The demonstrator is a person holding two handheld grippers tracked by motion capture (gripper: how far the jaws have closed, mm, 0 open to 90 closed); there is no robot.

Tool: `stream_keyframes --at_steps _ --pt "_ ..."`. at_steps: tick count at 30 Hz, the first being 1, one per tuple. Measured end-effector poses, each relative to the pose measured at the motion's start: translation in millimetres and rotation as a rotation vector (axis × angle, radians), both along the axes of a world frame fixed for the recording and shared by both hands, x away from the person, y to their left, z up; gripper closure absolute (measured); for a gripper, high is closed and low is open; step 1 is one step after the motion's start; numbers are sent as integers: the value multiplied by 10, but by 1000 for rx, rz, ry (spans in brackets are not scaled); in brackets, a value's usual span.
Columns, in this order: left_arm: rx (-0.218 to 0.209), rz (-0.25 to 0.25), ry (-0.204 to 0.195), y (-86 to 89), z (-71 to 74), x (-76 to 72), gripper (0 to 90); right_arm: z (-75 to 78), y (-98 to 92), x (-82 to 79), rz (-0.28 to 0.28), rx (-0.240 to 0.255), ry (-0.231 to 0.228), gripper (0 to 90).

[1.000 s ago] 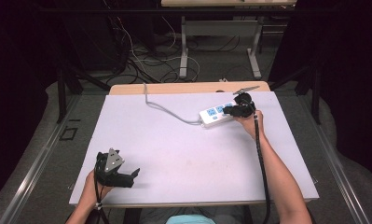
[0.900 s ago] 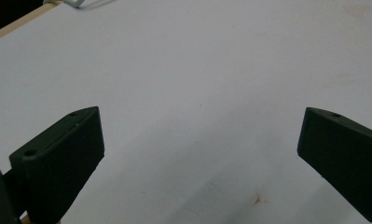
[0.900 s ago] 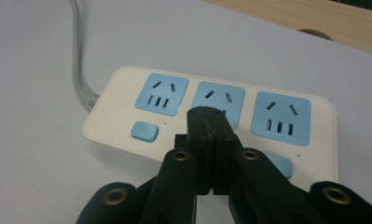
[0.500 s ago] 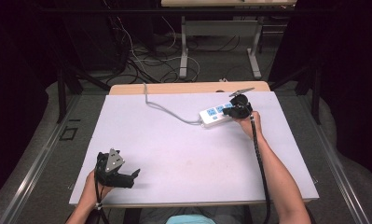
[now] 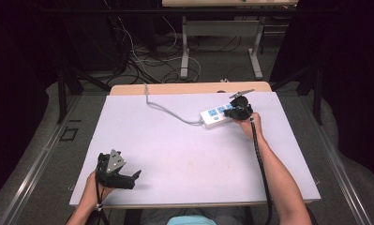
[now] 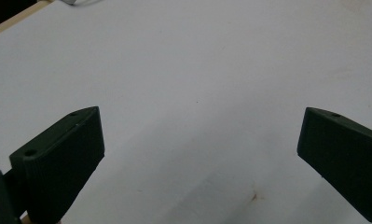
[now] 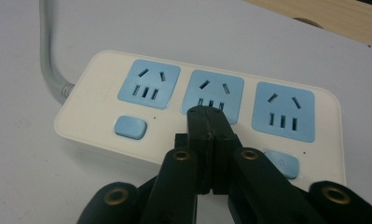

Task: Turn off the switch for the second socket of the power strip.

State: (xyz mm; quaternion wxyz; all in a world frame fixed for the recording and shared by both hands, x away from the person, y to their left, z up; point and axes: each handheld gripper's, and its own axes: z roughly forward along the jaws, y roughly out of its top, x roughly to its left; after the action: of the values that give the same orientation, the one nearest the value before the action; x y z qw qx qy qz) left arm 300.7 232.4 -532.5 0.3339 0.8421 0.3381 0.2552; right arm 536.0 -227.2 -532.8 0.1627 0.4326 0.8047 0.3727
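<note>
A white power strip (image 5: 215, 116) with three blue sockets and blue switch buttons lies at the far right of the white table (image 5: 189, 154). In the right gripper view the power strip (image 7: 104, 93) sits just under my right gripper (image 7: 207, 114), whose jaws are pressed together with nothing between them. Their tips rest at the lower edge of the middle socket (image 7: 215, 91) and hide the spot where its button sits. In the high view my right gripper (image 5: 230, 112) is on the strip's right end. My left gripper (image 5: 134, 176) rests open at the near left; the left gripper (image 6: 200, 140) has only bare table between its jaws.
The strip's grey cord (image 5: 165, 108) runs left and back over the table's far edge; the cord (image 7: 48, 56) leaves the strip's left end. A wooden tabletop edge (image 5: 189, 87) shows behind the white sheet. Cables and table legs crowd the floor beyond.
My right gripper has shifted slightly left along the power strip. The left gripper has not moved.
</note>
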Motion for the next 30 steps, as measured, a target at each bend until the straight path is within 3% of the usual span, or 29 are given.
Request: stream_keyframes --at_steps 12,19,30 --pt "6 1 4 -7 2 -2 4 -9 19 -28 -18 -10 -11 900" --pt "6 2 6 -10 -1 -5 4 -13 53 -42 -31 -40 -32 900" --pt "7 3 6 -13 -2 -8 4 -24 45 -49 -45 -28 -17 900"
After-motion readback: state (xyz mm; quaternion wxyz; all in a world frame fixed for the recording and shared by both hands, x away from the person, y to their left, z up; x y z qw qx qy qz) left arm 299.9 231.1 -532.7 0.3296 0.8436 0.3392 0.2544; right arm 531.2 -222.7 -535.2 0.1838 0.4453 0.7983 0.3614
